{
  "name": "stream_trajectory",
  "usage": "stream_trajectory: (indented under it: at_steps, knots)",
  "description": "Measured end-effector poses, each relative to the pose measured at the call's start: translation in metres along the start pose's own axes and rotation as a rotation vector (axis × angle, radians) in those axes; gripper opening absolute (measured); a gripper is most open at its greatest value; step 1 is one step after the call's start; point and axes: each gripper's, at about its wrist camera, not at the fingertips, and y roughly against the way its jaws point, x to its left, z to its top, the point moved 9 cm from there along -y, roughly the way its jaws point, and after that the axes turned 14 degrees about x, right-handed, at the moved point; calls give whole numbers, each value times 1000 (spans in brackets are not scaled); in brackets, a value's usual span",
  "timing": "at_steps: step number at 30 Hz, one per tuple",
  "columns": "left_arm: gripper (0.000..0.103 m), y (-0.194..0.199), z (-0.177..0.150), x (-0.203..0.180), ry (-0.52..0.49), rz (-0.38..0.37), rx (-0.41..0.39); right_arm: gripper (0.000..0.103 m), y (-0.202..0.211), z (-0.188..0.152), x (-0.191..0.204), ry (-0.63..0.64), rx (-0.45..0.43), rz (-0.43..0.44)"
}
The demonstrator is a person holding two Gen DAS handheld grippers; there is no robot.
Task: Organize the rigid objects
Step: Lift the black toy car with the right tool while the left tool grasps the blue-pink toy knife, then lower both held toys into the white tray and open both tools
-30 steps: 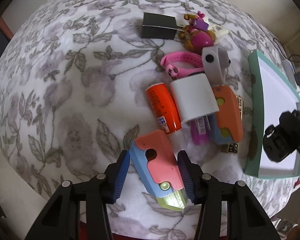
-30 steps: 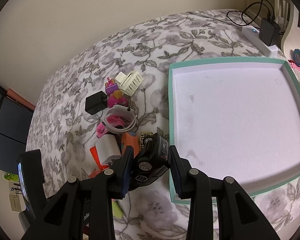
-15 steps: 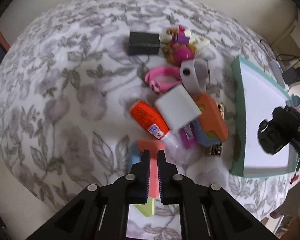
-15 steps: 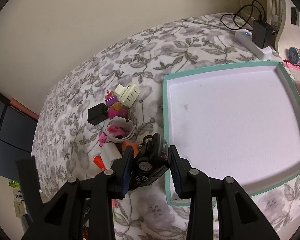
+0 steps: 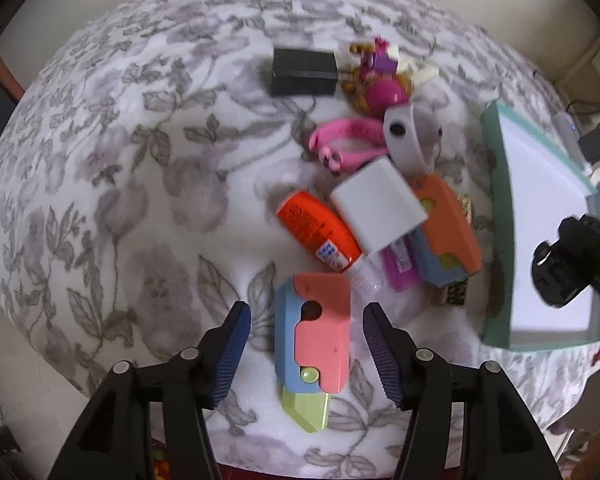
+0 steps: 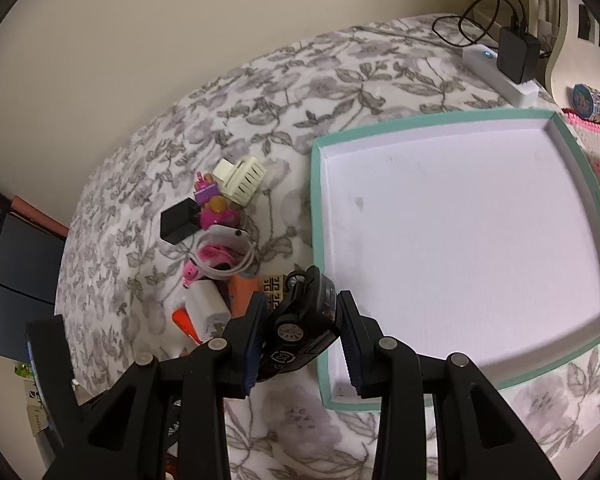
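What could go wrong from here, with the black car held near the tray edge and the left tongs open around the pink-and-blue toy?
1. The black toy car sits tilted in the right tongs; it might slip out before clearing the teal tray rim.
2. The left tongs straddle the pink-and-blue toy, whose top touches the orange tube; closing or lifting may disturb the pile.

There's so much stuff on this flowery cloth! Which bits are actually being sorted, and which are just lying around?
Part of the job: black toy car in the right gripper; pink-and-blue toy between the open left gripper fingers; orange tube; white charger block; pink watch; teal tray.

Just lying about: power strip with its black adapter; flowery cloth.
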Motion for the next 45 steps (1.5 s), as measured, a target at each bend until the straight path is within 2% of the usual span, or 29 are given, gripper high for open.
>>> stream_trajectory:
  at_steps: [2, 6, 7, 12, 14, 19, 23, 27, 31, 37, 45]
  knots:
    - [64, -11, -3, -1, -8, 4, 41, 37, -1, 0, -1, -2, 4, -2]
    - [61, -23, -6, 0, -26, 39, 66, 37, -1, 0, -1, -2, 2, -2]
    - [47, -22, -5, 0, -31, 41, 59, 37, -1, 0, -1, -3, 2, 0]
    - [45, 2, -3, 2, -41, -10, 3, 37, 5, 2, -3, -16, -12, 15]
    - [45, 26, -2, 4, -57, -43, -57, 37, 11, 5, -4, -21, -28, 21]
    - [45, 75, 4, -9, -115, -41, -200, 37, 30, 17, -18, -45, -86, -29]
    - [45, 86, 16, -44, -158, -65, -212, 37, 41, 31, -42, -97, -123, -83]
    - [45, 95, 41, -81, -221, -67, -220, 37, 51, 45, -80, -181, -153, -160]
    - [45, 90, 59, -126, -269, -89, -212, 37, 55, 56, -116, -251, -166, -206]
    - [45, 62, 80, -176, -311, -115, -166, 37, 47, 58, -157, -318, -135, -256]
    - [45, 16, 109, -184, -281, -62, -128, 37, 34, 56, -166, -341, -96, -247]
